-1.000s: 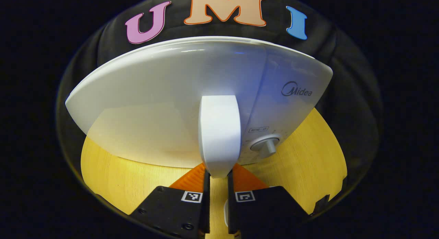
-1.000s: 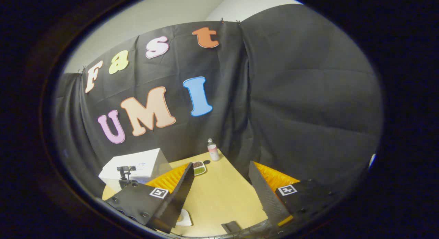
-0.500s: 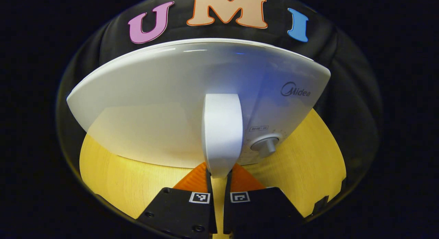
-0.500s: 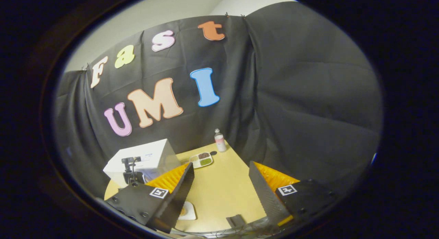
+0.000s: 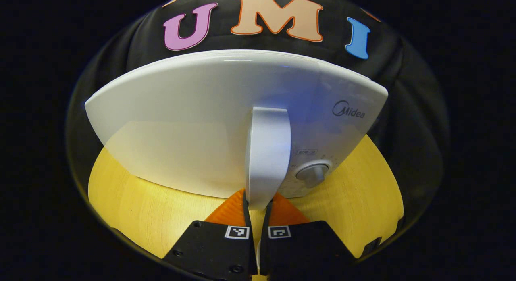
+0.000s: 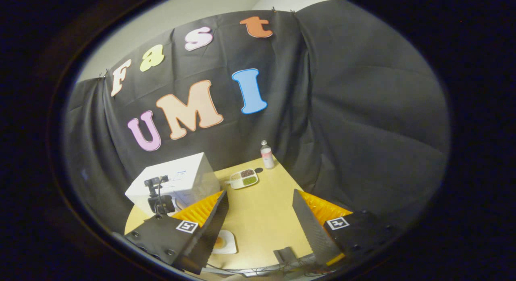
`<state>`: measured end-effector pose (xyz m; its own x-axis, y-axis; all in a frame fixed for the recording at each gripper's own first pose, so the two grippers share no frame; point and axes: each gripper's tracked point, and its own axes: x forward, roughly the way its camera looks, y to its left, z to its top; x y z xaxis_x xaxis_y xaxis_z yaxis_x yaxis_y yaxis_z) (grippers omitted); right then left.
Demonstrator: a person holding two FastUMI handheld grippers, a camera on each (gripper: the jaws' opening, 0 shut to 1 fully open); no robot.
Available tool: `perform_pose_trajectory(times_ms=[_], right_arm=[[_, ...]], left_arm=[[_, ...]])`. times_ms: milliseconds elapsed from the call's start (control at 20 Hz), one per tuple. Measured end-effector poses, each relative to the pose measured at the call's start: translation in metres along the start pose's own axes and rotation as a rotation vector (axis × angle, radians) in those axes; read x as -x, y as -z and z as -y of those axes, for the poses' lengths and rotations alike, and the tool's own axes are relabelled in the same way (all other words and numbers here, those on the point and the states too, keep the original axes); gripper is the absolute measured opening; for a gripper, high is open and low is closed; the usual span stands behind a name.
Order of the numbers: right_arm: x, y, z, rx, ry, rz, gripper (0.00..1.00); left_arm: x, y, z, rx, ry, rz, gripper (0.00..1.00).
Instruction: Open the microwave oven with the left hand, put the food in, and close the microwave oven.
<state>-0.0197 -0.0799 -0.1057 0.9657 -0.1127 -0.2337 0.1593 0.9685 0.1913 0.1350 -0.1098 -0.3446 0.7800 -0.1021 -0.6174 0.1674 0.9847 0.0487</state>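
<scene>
One microwave (image 5: 193,123), one food tray (image 6: 243,178), one bottle (image 6: 267,155), two grippers.

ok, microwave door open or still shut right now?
Shut, as far as it shows. In the left gripper view the door lies flush with the control panel, no cavity visible. Left gripper is closed on the handle.

Black cloth wall (image 6: 363,123), wooden table (image 6: 262,216)
</scene>
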Motion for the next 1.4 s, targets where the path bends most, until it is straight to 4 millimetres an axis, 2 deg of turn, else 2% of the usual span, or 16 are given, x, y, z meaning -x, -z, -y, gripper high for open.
perform_pose_trajectory(times_ms=[200, 300, 450, 550, 600, 700, 850, 900, 1100, 1350, 1400], right_arm=[[-0.011, 0.003, -0.015, -0.038, -0.053, -0.028, 0.99], [-0.02, 0.01, -0.022, -0.044, -0.085, -0.055, 0.99], [-0.026, 0.021, -0.03, -0.013, -0.116, -0.088, 0.99], [-0.028, 0.028, -0.035, -0.002, -0.134, -0.11, 0.99], [-0.027, 0.031, -0.036, 0.001, -0.142, -0.118, 0.91], [-0.026, 0.037, -0.038, 0.004, -0.154, -0.133, 0.91], [-0.025, 0.044, -0.035, 0.013, -0.161, -0.153, 0.91], [-0.025, 0.045, -0.035, 0.017, -0.163, -0.158, 0.91], [-0.029, 0.054, -0.033, 0.039, -0.17, -0.183, 0.91], [-0.034, 0.079, -0.051, 0.067, -0.208, -0.239, 0.91], [-0.035, 0.084, -0.058, 0.074, -0.223, -0.254, 0.99]], left_arm=[[0.034, 0.029, -0.008, 0.02, 0.013, 0.017, 0.02], [0.042, 0.034, -0.011, 0.014, 0.029, 0.027, 0.05], [0.052, 0.044, -0.016, -0.004, 0.015, 0.012, 0.17], [0.057, 0.048, -0.019, 0.049, 0.019, 0.002, 0.23], [0.06, 0.052, -0.022, 0.081, 0.021, 0.002, 0.25], [0.065, 0.058, -0.035, 0.131, 0.004, -0.005, 0.36], [0.072, 0.067, -0.057, 0.196, -0.035, -0.014, 0.92], [0.078, 0.071, -0.058, 0.214, -0.028, -0.023, 0.99], [0.098, 0.086, -0.071, 0.191, -0.067, -0.035, 1.0], [0.126, 0.098, -0.086, 0.242, -0.058, -0.037, 0.98], [0.132, 0.102, -0.091, 0.256, -0.061, -0.039, 0.98]])
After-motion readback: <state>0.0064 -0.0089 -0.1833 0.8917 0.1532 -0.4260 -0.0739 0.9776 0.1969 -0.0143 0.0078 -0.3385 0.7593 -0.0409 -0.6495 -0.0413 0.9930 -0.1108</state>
